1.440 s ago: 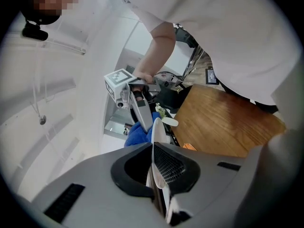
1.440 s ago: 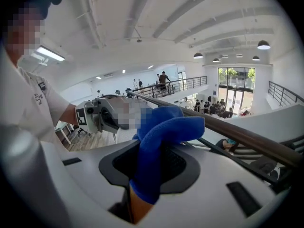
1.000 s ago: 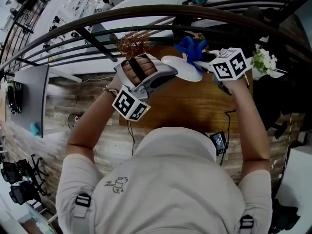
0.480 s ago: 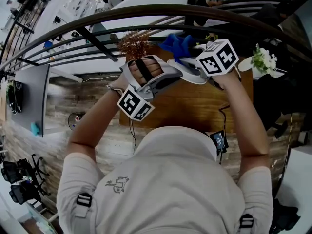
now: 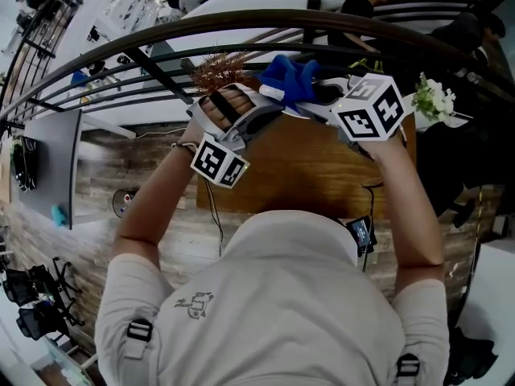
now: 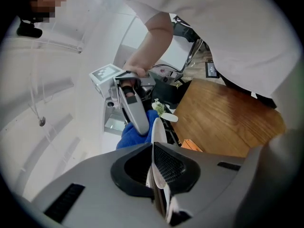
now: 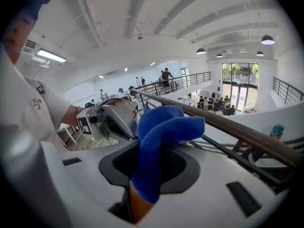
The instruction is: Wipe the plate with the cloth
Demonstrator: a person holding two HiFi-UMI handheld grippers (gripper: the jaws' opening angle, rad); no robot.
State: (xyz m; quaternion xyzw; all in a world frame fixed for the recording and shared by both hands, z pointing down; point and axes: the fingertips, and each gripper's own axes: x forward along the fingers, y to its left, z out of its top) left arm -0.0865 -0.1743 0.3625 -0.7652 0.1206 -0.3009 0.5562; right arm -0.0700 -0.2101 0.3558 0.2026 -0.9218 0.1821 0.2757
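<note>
My left gripper [image 5: 269, 103] is shut on the rim of a white plate [image 6: 158, 127], which shows edge-on between its jaws in the left gripper view. In the right gripper view a blue cloth [image 7: 164, 127] is pinched in my right gripper [image 7: 159, 151], its loose end bunched above the jaws. From the head view the blue cloth [image 5: 290, 75] lies against the plate [image 5: 310, 109] between the two grippers, above the table's far edge. The right gripper [image 6: 130, 106] and the cloth [image 6: 135, 134] sit just left of the plate's face. Most of the plate is hidden.
A wooden table [image 5: 314, 175] lies below both grippers. On its far edge are a dried brown plant [image 5: 219, 69] and white flowers [image 5: 434, 99]. A dark curved railing [image 5: 161, 34] runs behind. A small orange thing [image 6: 192, 146] rests on the table.
Both grippers have risen toward the railing. The plate has tipped from face-up to nearly edge-on. The cloth has shifted left along the plate, and the right gripper's cube has swung back right.
</note>
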